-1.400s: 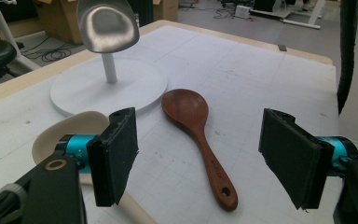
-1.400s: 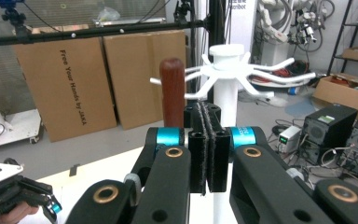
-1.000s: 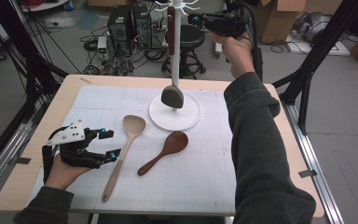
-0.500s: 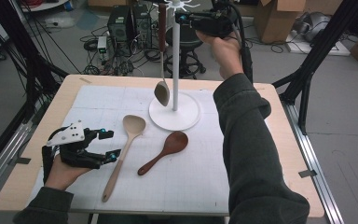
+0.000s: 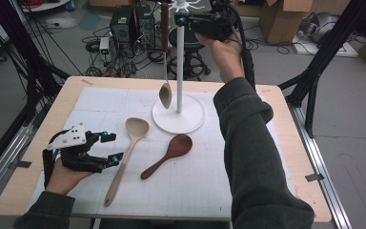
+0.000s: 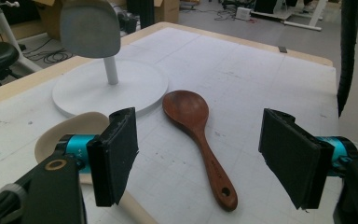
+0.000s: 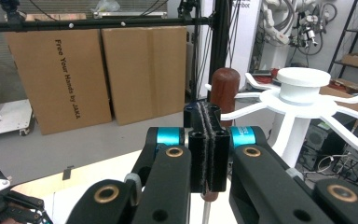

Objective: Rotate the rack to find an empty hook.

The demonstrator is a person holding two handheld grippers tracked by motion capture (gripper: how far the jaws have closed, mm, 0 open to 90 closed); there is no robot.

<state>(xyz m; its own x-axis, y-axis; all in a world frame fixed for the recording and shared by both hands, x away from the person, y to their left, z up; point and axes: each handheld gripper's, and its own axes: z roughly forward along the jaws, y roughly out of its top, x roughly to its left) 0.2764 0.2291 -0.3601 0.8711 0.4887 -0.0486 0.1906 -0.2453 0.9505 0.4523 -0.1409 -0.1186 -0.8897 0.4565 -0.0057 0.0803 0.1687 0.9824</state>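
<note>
- Your right gripper (image 5: 187, 20), jaws pressed together, is hovering beside the hanging spoon (image 5: 165, 57) on the rack (image 5: 179, 62).
- You're backing off slowly; avoid bumping that brown handle.
- Your left gripper (image 5: 108, 149), jaws apart and empty, is waiting beside the pale wooden spoon (image 5: 125, 153).

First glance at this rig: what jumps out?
The raised right tool, shut at the top of the white stand, beside a metal ladle with a dark wooden handle that hangs down toward the stand's round base. Next, the two wooden spoons on the white mat: a pale one and a dark brown one, side by side. The left tool rests open at the table's left, by the pale spoon's handle.
</note>
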